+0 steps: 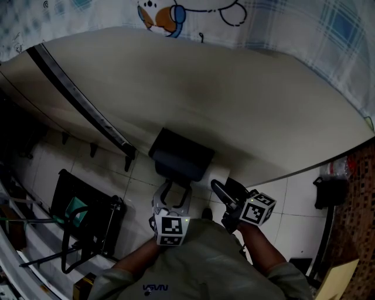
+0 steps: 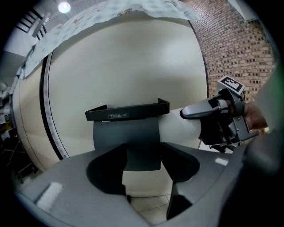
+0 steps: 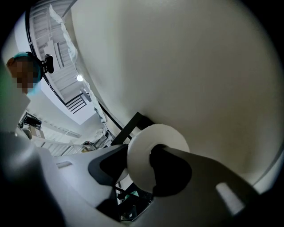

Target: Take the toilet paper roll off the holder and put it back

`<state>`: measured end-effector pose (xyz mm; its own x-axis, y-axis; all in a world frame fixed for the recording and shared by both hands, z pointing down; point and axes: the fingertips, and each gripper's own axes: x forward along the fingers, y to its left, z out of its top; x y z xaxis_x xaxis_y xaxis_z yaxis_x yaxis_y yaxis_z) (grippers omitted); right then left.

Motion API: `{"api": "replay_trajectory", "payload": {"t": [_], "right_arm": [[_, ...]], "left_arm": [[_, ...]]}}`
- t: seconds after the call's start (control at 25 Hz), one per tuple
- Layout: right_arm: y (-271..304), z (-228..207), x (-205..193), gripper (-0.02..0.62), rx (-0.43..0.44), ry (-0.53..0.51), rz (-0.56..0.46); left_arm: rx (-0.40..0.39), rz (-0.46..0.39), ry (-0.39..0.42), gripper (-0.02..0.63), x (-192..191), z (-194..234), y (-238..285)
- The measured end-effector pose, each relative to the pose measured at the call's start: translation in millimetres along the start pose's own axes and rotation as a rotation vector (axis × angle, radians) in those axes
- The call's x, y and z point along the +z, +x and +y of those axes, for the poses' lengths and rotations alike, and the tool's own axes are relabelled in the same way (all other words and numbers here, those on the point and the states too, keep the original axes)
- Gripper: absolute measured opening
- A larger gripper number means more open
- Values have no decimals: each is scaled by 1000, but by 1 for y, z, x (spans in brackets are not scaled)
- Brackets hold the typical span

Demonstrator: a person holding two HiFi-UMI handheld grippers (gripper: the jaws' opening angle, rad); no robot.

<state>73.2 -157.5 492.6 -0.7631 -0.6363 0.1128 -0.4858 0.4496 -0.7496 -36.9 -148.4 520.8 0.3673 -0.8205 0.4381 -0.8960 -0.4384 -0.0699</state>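
A dark holder [image 1: 181, 155] [image 2: 126, 128] with a small shelf on top is fixed to a curved cream wall. The white toilet paper roll [image 2: 179, 128] [image 3: 138, 170] sticks out of the holder's right side. My right gripper [image 1: 225, 190] [image 3: 141, 155] is shut on the roll's free end: one jaw's tip sits at the core hole, the other lies against the roll's outside. My left gripper [image 1: 173, 186] [image 2: 143, 162] stands open just in front of the holder with nothing between its jaws and touches nothing.
A black rail [image 1: 82, 99] runs slantwise down the wall at the left. A black wire rack [image 1: 88, 211] stands on the tiled floor below it. A patterned cloth [image 1: 193, 12] covers the wall's top. A brick wall [image 2: 235, 48] lies to the right.
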Motion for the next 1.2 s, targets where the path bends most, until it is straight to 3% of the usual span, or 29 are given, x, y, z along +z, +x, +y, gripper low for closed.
{"api": "replay_trajectory", "payload": {"t": [0.68, 1.2], "right_arm": [[11, 7, -16, 156, -13, -33, 47], [42, 4, -25, 158, 16, 35, 35]], "left_arm": [[-3, -12, 11, 250, 0, 1, -6], [-22, -12, 27, 241, 1, -3, -2]]}}
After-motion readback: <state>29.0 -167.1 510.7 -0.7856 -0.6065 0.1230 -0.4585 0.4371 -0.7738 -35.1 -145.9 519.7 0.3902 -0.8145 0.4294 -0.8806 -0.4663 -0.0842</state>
